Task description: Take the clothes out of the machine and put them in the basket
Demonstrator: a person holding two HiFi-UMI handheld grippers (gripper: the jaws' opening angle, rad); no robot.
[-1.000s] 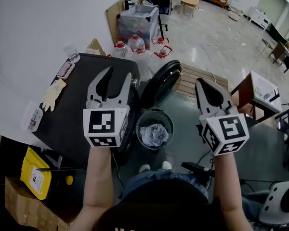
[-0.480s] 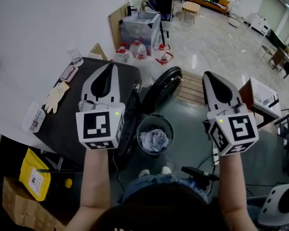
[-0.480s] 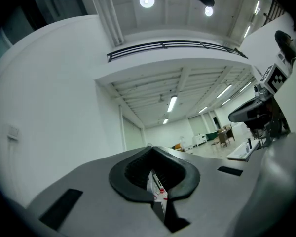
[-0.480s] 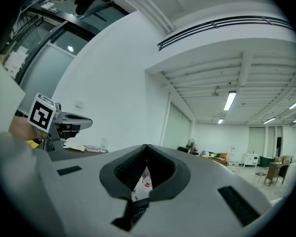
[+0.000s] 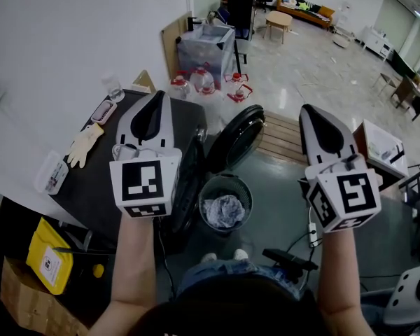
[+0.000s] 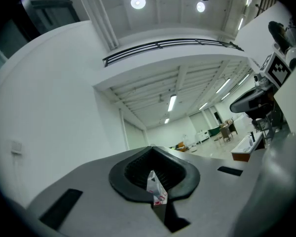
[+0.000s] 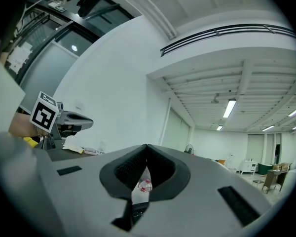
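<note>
Now, at the far left of the head view a yellow container [image 5: 49,257] sits low beside the dark machine [image 5: 91,187], whose flat top carries a clear box [image 5: 51,173], a pale glove [image 5: 82,144] and a cup [image 5: 113,86]. Above that top the left gripper [image 5: 156,100] hangs in the air, its 2 jaws pressed together with nothing between them. Just right of it the machine's round door [image 5: 234,137] stands swung open. Below the door, on the floor, the mesh basket [image 5: 204,187] holds 1 crumpled pale bundle of clothes [image 5: 224,208]. Further right the right gripper [image 5: 313,112] is held at about the same height, well apart from the left one, its 2 jaws likewise closed tight and empty.
</note>
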